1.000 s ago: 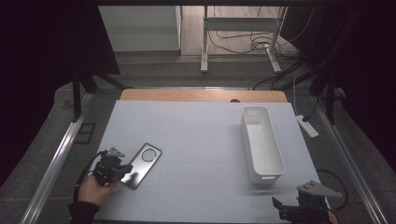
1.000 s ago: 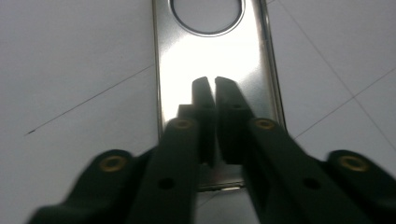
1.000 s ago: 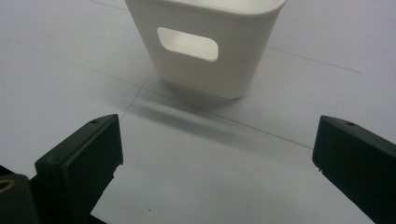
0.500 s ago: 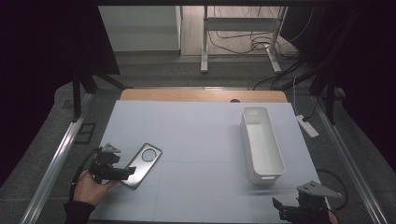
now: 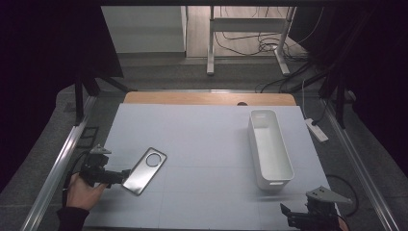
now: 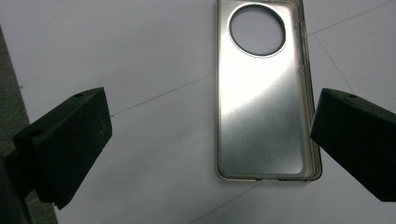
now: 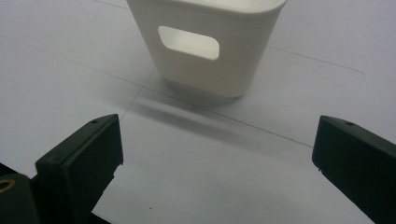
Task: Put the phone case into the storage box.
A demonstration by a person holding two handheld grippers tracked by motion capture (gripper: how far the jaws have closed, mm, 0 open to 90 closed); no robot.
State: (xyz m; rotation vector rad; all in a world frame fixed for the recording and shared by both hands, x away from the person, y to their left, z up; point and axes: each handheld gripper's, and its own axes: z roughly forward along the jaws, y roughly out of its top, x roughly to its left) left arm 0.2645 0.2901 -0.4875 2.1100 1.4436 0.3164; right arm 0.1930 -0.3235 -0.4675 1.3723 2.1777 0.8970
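Observation:
A clear phone case [image 5: 145,170] with a round camera hole lies flat on the white table [image 5: 207,144] at the front left. My left gripper [image 5: 118,176] sits just left of it, held by a hand, pointing at its near end. In the left gripper view the case [image 6: 264,93] rests between the wide-apart jaws, nearer the right one; the left gripper [image 6: 210,126] has just been opening and its pads do not press on the case. My right gripper [image 5: 287,215] is open at the front right, facing the short end of a white bin [image 5: 269,149], with bare table between its jaws [image 7: 217,140].
The white bin [image 7: 205,42] has a handle slot in its near wall. A white power strip [image 5: 316,130] lies off the table's right side. Metal rails [image 5: 53,178] run along both sides, and a wooden strip [image 5: 207,98] borders the far edge.
My left gripper has let go of the phone case, opened wide and drawn back to the left. The case stays flat on the table. The right gripper has not moved.

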